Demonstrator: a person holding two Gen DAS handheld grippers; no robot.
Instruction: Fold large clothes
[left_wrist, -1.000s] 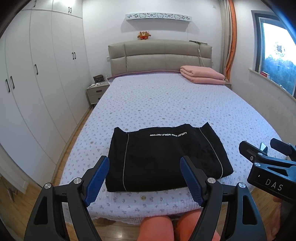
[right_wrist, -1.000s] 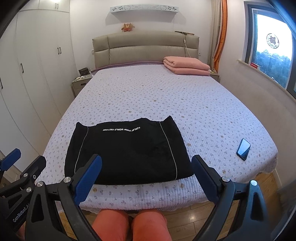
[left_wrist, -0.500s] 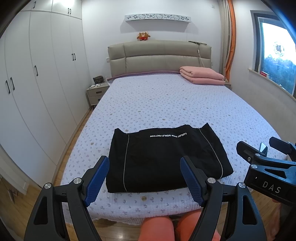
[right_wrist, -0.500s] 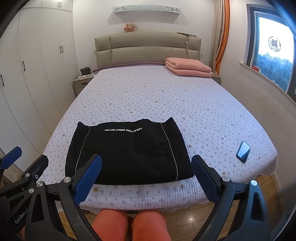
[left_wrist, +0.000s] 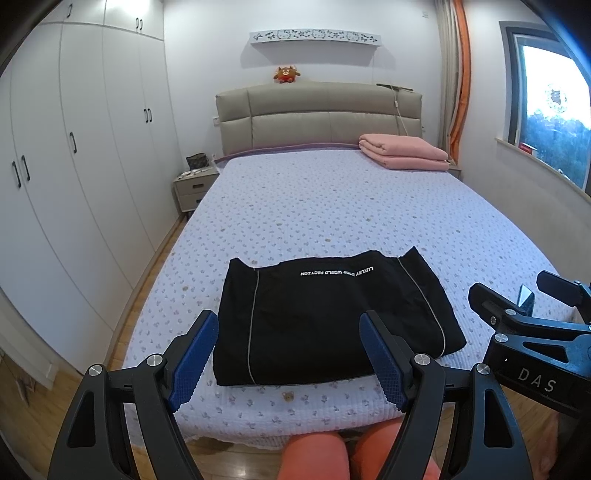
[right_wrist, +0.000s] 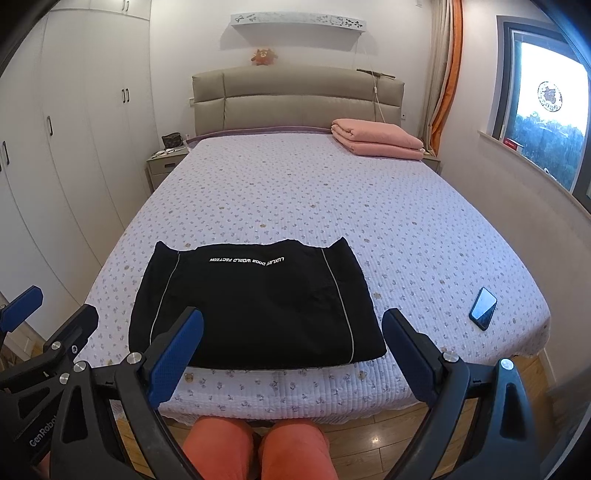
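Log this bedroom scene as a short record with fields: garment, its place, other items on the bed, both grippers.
garment: black garment, folded into a flat rectangle, white lettering on top
place: near edge of the bed
other items: phone to the garment's right; folded pink blanket by the headboard
left gripper: open, empty, short of the garment
right gripper: open, empty, short of the garment
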